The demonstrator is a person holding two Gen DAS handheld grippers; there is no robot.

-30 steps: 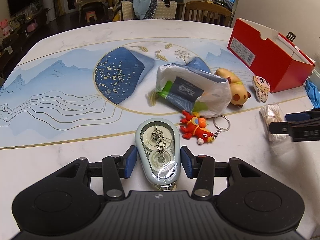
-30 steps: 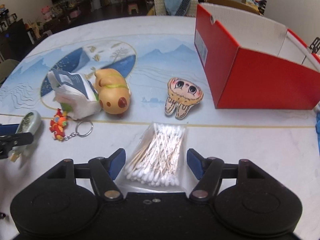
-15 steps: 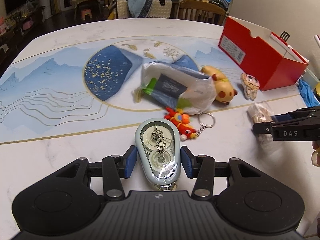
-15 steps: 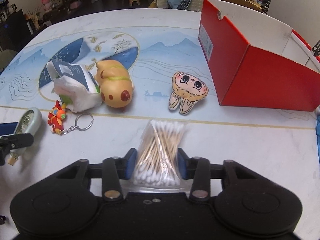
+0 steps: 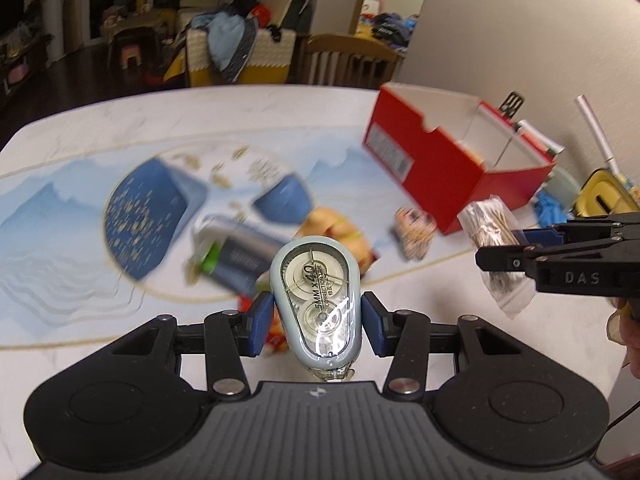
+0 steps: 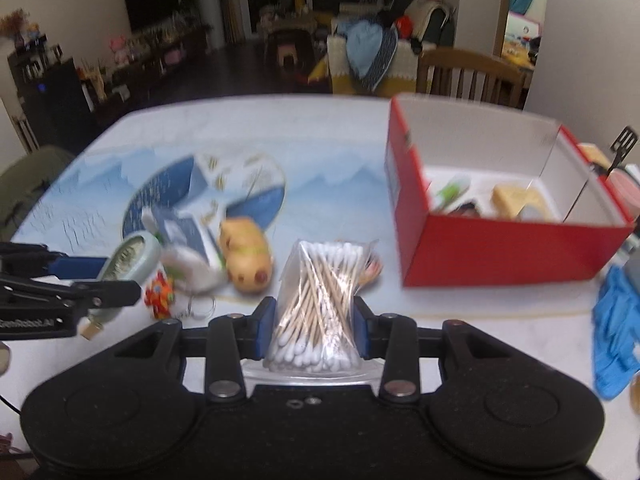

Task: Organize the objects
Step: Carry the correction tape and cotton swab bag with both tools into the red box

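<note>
Both loads are airborne above the table: the left gripper has its blue pads closed against the flanks of a pale blue correction tape dispenser, and the right gripper is pinched on a clear bag of cotton swabs, squeezing it at the waist so the sticks splay. The red shoebox sits open at about 2 o'clock from the right gripper and 1 o'clock from the left, already holding a few items (too blurred to name). Judgement: the step is carrying both to the box. Clear the near red wall before lowering, keep the dispenser level since it is held only by its smooth curved sides, take the swabs in first as that hand is nearer, and release low so the bag does not burst open. Left on the table: a yellow spotted dog toy, a red keychain figure, and a white plastic bag. Legible text: "5MM X 40" and "CORRECTION TAPE" on the dispenser; "DAS" on the right gripper's finger in the left wrist view; the shoebox label is unreadable.
</note>
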